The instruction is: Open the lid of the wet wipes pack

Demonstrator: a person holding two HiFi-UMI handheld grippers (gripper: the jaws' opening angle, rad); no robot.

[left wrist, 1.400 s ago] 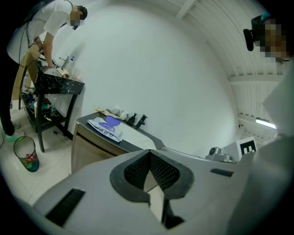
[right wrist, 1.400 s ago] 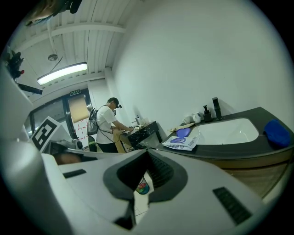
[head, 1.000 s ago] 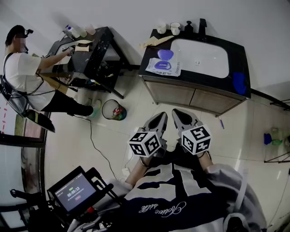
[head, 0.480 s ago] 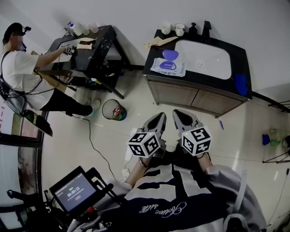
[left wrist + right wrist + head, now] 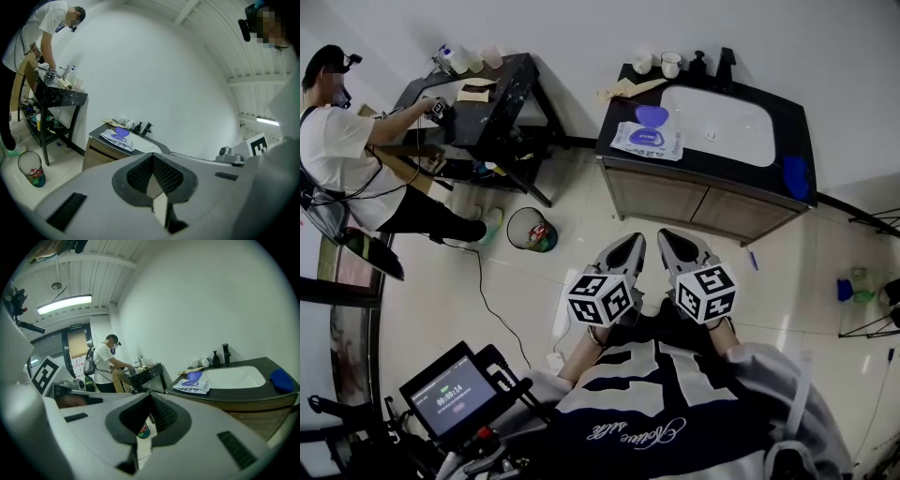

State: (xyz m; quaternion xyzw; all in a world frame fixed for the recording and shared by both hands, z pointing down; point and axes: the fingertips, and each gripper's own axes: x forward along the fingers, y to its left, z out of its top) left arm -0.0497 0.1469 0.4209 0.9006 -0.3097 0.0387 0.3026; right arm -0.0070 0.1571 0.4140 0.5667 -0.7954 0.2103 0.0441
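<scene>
We hold the left tongs [image 5: 623, 255] closed and empty, pads meeting, low above the floor. Ahead and well apart, one wet wipes pack [image 5: 647, 139] lies flat on the counter [image 5: 795, 112], left of the sink [image 5: 722, 117]. We judge it light, soft and slippery, and its single purple lid [image 5: 649, 113] stiffer, best taken at the rim. The right tongs [image 5: 680, 251], second of two, likewise close on nothing.

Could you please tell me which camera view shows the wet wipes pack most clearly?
The head view: it looks down on the wet wipes pack, showing its whole top face on the counter beside the sink. The right gripper view catches it low and side-on; the left gripper view shows it small and far off.
</scene>
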